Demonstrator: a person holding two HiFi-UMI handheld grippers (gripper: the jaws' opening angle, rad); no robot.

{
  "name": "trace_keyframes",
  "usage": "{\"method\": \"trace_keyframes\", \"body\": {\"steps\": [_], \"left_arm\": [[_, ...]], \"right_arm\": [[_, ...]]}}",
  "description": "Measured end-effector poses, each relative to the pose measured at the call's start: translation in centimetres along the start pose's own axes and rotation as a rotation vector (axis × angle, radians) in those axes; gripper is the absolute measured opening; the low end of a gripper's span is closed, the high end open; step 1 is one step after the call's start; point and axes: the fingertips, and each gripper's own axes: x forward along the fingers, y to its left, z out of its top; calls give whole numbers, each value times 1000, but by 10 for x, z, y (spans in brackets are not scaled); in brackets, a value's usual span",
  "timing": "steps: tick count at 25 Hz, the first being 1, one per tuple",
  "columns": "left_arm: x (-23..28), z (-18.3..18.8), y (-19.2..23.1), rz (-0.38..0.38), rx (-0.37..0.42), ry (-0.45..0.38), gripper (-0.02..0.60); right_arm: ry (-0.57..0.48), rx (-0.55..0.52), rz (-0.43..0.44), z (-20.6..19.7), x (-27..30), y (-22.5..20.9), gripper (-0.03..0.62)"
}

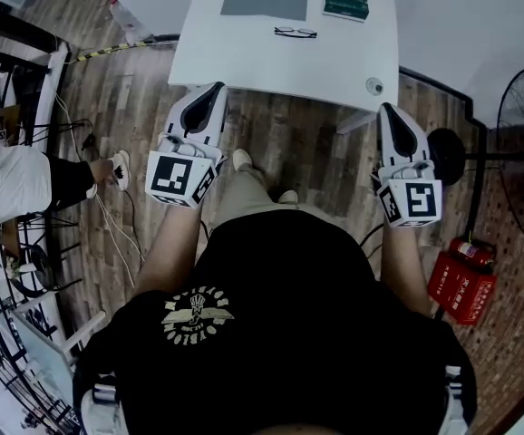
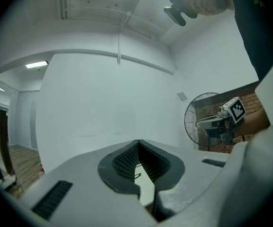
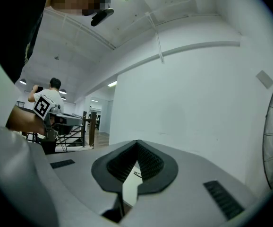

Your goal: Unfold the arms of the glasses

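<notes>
Glasses (image 1: pixel 295 33) lie on the table (image 1: pixel 244 62), well ahead. Left gripper (image 1: pixel 213 91) and right gripper (image 1: pixel 388 111) are both closed, empty. I'd open up first, pin the frame, then ease each arm out.

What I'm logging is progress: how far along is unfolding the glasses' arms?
Done: nothing; the glasses lie ungripped on the white table. In hand: nothing; left gripper and right gripper are shut, empty, short of the table. Left: reach, grip, unfold both arms.
</notes>
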Motion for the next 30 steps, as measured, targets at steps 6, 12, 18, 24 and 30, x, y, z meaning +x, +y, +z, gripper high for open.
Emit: {"method": "trace_keyframes", "body": {"steps": [6, 12, 18, 24, 30], "left_arm": [[7, -2, 4, -9, 9, 1, 6], [16, -2, 7, -38, 28, 6, 6], [29, -6, 22, -53, 29, 16, 6], [53, -3, 43, -65, 30, 7, 6], [75, -10, 68, -69, 18, 23, 6]], "right_arm": [[-3, 7, -17, -3, 4, -3, -2], [-2, 18, -31, -5, 14, -4, -2], [1, 20, -55, -5, 30, -8, -2], [7, 14, -76, -2, 56, -17, -1], [21, 18, -79, -5, 87, -21, -2]]}}
